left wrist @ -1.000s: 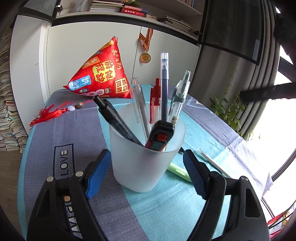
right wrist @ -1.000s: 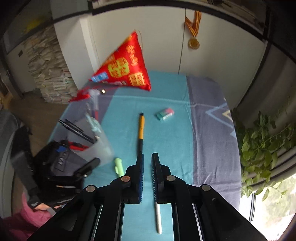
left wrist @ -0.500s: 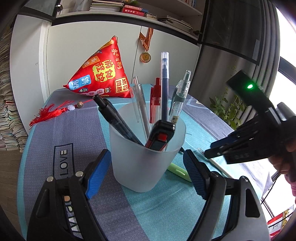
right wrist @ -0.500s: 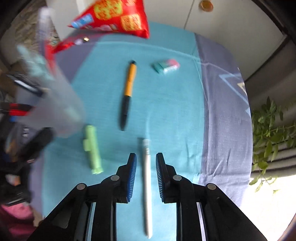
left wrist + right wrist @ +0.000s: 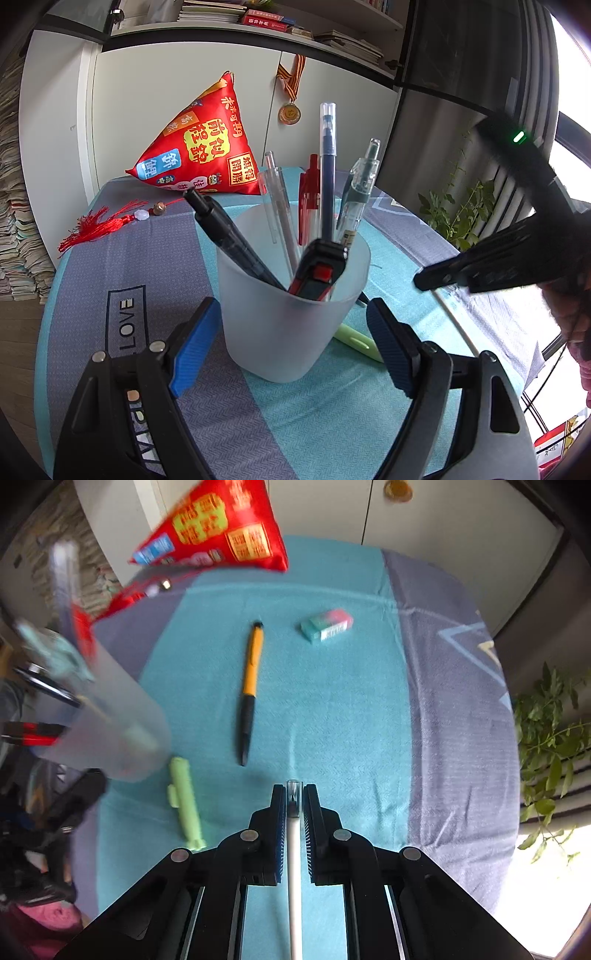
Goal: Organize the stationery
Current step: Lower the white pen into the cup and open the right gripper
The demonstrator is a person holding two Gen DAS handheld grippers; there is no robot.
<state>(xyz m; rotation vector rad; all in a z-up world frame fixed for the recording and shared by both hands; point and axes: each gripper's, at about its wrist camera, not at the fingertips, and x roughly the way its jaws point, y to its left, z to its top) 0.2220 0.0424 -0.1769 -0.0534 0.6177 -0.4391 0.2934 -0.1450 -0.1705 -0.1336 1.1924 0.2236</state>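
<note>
The right gripper [image 5: 294, 805] is clamped on a white pen [image 5: 294, 853] lying on the cloth. It should be lifted level — then dropped into the frosted cup [image 5: 291, 306], bracketed loosely by the left gripper [image 5: 291, 343], unclenched.

Right claw [image 5: 294, 805] lower, closing around white pen [image 5: 294, 849].
</note>
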